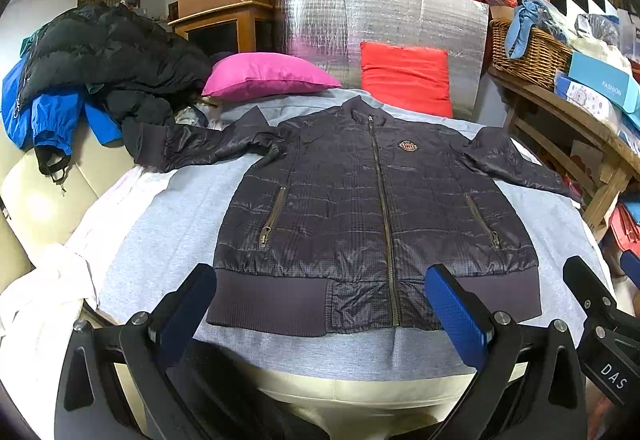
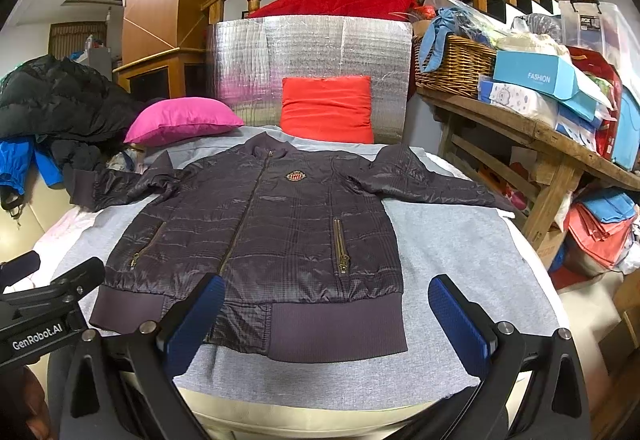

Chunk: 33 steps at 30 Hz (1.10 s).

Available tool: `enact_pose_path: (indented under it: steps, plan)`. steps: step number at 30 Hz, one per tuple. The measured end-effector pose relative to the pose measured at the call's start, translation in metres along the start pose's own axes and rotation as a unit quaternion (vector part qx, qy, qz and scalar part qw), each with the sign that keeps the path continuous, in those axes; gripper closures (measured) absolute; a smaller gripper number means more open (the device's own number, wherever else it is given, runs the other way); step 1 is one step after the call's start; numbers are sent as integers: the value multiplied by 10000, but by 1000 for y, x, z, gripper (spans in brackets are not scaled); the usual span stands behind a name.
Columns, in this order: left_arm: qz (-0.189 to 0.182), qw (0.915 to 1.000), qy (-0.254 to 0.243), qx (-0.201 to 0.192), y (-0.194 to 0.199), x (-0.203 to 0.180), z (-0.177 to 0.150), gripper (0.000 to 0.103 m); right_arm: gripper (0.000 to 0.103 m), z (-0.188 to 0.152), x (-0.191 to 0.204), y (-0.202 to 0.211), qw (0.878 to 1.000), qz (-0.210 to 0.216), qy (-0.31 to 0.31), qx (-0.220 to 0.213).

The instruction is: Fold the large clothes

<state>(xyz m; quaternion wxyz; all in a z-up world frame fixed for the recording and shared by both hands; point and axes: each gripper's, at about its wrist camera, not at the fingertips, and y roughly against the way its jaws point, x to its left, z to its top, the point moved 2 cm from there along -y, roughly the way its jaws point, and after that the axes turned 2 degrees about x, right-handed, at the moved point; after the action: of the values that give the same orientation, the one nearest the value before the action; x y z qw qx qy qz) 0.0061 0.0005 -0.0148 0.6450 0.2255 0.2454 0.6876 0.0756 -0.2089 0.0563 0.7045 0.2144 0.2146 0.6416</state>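
A dark quilted zip jacket (image 1: 360,200) (image 2: 272,232) lies flat, front up, on a grey cloth (image 1: 168,224) (image 2: 448,240), both sleeves spread sideways. My left gripper (image 1: 320,304) hovers open over the jacket's ribbed hem, its blue pads (image 1: 456,312) holding nothing. My right gripper (image 2: 326,320) is open too, above the hem's right part, with nothing between its pads (image 2: 460,324). The right gripper's black body (image 1: 600,320) shows at the right edge of the left wrist view; the left one's body (image 2: 44,304) shows at the left edge of the right wrist view.
A pink cushion (image 1: 264,74) and a red cushion (image 1: 404,78) lie behind the jacket, before a silver foil panel (image 1: 380,12). Black and blue coats (image 1: 88,56) pile up left. A wooden table (image 2: 520,128) with a wicker basket (image 2: 456,64) and boxes stands right.
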Motion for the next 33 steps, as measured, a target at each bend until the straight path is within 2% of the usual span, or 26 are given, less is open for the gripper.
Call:
enact_pose_path:
  steps: [33]
  plan:
    - [26,9999,99,35,-1,5,1,0,0,-2,9,-4,9998,7,157,106]
